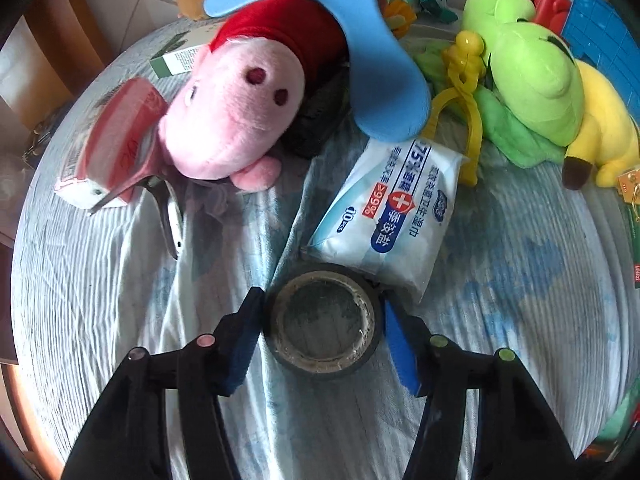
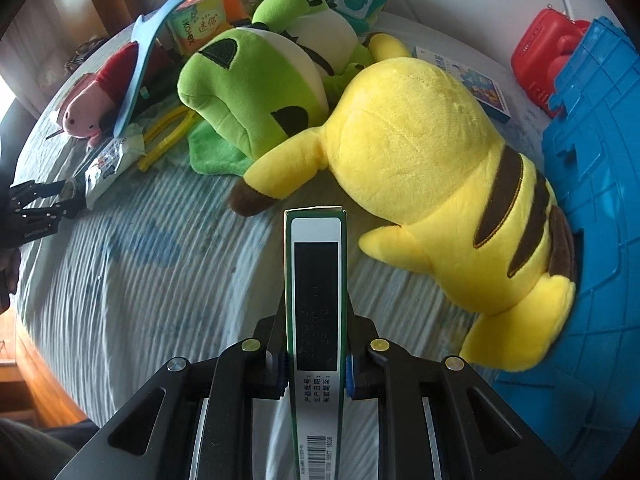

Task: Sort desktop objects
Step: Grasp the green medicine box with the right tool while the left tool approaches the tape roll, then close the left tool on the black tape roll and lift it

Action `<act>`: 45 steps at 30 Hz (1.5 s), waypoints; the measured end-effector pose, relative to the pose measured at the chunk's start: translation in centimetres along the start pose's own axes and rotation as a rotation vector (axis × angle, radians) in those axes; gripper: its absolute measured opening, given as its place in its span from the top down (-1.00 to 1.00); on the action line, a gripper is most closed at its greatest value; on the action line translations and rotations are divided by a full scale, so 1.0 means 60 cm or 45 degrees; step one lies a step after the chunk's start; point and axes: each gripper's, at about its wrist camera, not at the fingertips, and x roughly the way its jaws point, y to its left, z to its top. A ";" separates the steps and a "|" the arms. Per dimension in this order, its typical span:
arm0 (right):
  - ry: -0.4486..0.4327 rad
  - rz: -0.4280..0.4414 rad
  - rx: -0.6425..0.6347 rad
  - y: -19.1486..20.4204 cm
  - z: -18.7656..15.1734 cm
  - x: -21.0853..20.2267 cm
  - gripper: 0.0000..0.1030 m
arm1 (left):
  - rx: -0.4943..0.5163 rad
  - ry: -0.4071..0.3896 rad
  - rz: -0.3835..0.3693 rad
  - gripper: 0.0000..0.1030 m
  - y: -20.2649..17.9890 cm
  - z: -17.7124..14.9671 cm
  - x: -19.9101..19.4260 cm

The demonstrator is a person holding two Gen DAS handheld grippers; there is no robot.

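My left gripper [image 1: 322, 336] is open, its blue-padded fingers on either side of a black tape roll [image 1: 323, 322] that lies flat on the blue-white cloth; the left pad touches it. A wet-wipes pack [image 1: 390, 216] lies just beyond the roll. My right gripper [image 2: 316, 368] is shut on a narrow green-and-white box [image 2: 316, 300], held above the cloth and pointing at a yellow plush [image 2: 440, 184]. The left gripper also shows in the right wrist view [image 2: 52, 200] at the far left.
A pink pig plush [image 1: 236, 108], a blue paddle [image 1: 360, 48], a red-handled tool [image 1: 120, 148], a green frog plush [image 1: 532, 76], yellow tongs [image 1: 464, 92] and a blue crate [image 2: 592, 208] with a red case [image 2: 544, 52] crowd the far side.
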 end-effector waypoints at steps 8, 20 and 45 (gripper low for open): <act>-0.040 0.007 -0.007 0.009 -0.004 -0.022 0.63 | -0.040 -0.027 -0.025 -0.11 0.011 -0.002 -0.040; -0.124 0.010 -0.010 0.008 -0.007 -0.081 0.63 | -0.039 -0.087 0.020 -0.11 0.020 -0.025 -0.089; -0.110 -0.003 -0.030 -0.008 -0.047 -0.115 0.63 | -0.143 0.071 0.035 -0.44 0.019 -0.039 0.030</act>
